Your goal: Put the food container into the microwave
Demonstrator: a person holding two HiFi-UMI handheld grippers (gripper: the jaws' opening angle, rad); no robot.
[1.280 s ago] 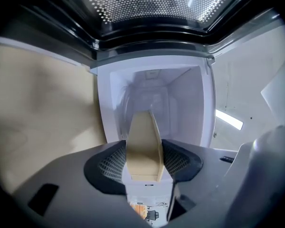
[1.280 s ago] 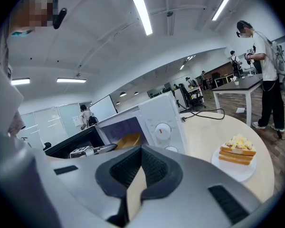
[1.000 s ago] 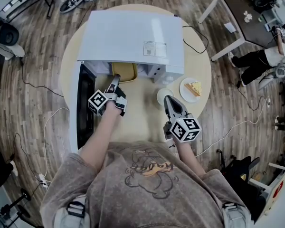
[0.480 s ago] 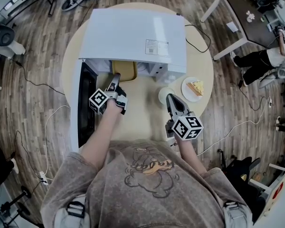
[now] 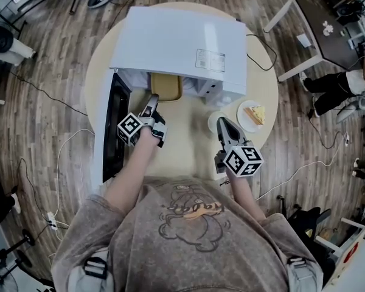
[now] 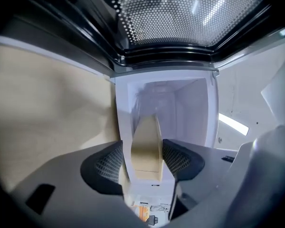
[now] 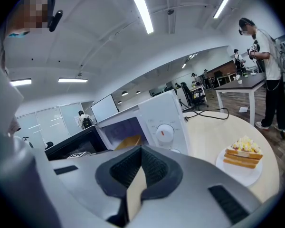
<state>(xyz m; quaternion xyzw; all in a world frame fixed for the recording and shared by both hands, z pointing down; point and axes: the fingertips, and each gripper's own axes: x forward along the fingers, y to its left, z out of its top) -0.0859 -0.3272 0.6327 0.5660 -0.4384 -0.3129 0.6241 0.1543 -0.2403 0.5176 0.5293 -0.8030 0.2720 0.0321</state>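
Round table (image 5: 191, 148): one microwave (image 5: 179, 44), one container (image 5: 165, 87).

- Microwave (image 5: 176, 44): smooth white casing, slightly glossy.
- The microwave's door (image 6: 180, 13): glossy dark frame, perforated metal mesh.
- Food container (image 5: 165, 87) at the microwave's mouth: smooth, matt tan.
- Table (image 5: 188, 145) under the microwave: pale, matt, wood-look top.
- Floor (image 5: 48, 72) around the microwave's table: brown wood planks.

- The white box-shaped microwave oven (image 5: 182, 41) and the round beige table (image 5: 182, 142) sit a little higher and further right in the head view, because the camera shifts.
- The left gripper (image 5: 153, 100) and the flat tan food container (image 5: 166, 85) in its jaws drift the same way.
- The oven's open black-windowed door (image 5: 118, 126) looks shorter and more slanted.
- The right gripper (image 5: 224, 125) creeps slightly forward beside the white plate of cake (image 5: 253, 114).
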